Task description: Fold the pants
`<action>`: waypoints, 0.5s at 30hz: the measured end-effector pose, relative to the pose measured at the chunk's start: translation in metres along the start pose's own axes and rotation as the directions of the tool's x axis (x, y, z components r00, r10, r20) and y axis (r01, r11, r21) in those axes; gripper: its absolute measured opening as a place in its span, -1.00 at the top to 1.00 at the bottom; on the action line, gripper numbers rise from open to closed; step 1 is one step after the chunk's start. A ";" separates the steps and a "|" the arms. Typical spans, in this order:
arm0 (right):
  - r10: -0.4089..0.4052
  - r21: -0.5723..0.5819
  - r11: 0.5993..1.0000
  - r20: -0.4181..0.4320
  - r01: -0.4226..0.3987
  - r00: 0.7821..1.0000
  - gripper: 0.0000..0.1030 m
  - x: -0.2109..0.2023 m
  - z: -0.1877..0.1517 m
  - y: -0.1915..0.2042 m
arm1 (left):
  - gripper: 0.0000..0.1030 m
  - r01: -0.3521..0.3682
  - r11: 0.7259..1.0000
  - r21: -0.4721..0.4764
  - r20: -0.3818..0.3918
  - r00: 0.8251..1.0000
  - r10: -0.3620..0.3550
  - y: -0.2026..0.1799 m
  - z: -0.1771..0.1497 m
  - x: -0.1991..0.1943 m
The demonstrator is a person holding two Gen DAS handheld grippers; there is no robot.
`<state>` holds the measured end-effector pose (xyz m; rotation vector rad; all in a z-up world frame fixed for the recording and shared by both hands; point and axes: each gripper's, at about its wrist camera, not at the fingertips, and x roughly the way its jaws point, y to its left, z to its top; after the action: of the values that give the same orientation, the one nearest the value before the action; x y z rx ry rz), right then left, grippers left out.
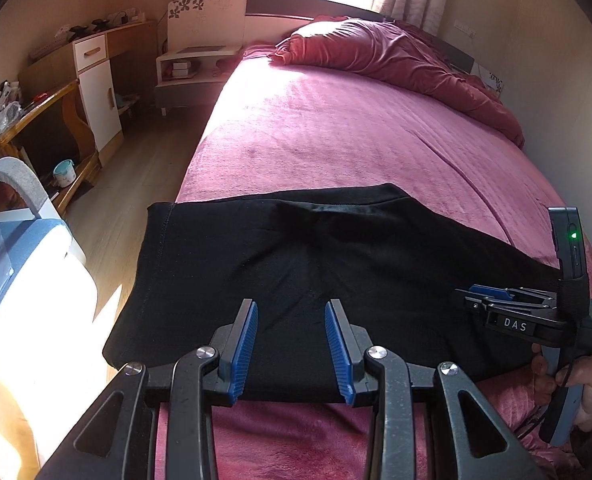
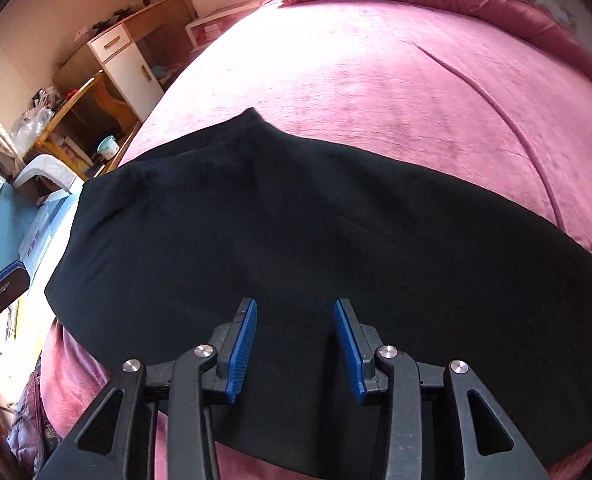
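Black pants [image 1: 296, 264] lie folded flat across the near end of a bed with a pink cover [image 1: 336, 128]; their left end hangs past the bed's edge. They fill the middle of the right wrist view [image 2: 296, 220]. My left gripper [image 1: 291, 344] is open and empty, just above the pants' near edge. My right gripper [image 2: 295, 344] is open and empty over the pants' near part. It also shows at the right of the left wrist view [image 1: 492, 300], over the pants' right end. The tip of my left gripper shows at the left edge of the right wrist view [image 2: 4, 280].
A red duvet [image 1: 396, 60] is bunched at the bed's head. A white nightstand [image 1: 192, 72], a wooden desk with a white cabinet [image 1: 92, 92] and clutter stand left of the bed. A grey-blue box [image 1: 20, 240] stands near the bed's left corner.
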<state>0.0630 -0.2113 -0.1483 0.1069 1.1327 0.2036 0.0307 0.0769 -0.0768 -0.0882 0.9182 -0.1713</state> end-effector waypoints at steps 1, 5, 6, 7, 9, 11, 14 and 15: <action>-0.011 0.017 1.000 0.006 0.011 1.000 0.21 -0.002 -0.002 -0.008 | 0.31 0.003 1.000 0.006 -0.001 1.000 -0.003 -0.004 0.000 0.001; -0.057 0.100 0.993 0.023 0.055 0.998 0.21 -0.010 -0.008 -0.040 | 0.31 0.020 0.999 0.031 -0.009 1.000 -0.020 -0.015 0.001 0.006; -0.070 0.123 0.990 0.024 0.066 0.997 0.21 -0.012 -0.008 -0.049 | 0.31 0.026 0.999 0.039 -0.013 1.000 -0.026 -0.019 0.002 0.007; -0.080 0.143 0.987 0.027 0.076 0.996 0.21 -0.014 -0.009 -0.057 | 0.31 0.033 0.998 0.047 -0.016 0.999 -0.033 -0.022 0.003 0.009; -0.097 0.177 0.980 0.039 0.089 0.994 0.21 -0.020 -0.012 -0.071 | 0.31 0.055 0.997 0.061 -0.028 0.998 -0.054 -0.029 0.006 0.015; -0.105 0.210 0.973 0.044 0.094 0.993 0.21 -0.025 -0.015 -0.084 | 0.31 0.083 0.994 0.073 -0.048 0.996 -0.080 -0.035 0.011 0.024; -0.105 0.231 0.969 0.049 0.091 0.993 0.20 -0.031 -0.019 -0.094 | 0.31 0.122 0.990 0.075 -0.087 0.990 -0.115 -0.042 0.021 0.046; -0.105 0.233 0.968 0.053 0.090 0.993 0.21 -0.033 -0.020 -0.096 | 0.31 0.145 0.987 0.067 -0.101 0.985 -0.137 -0.044 0.024 0.054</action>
<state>0.0412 -0.3128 -0.1457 0.2612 1.0911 -0.0203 0.0772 0.0238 -0.0973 -0.0768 1.0014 -0.3434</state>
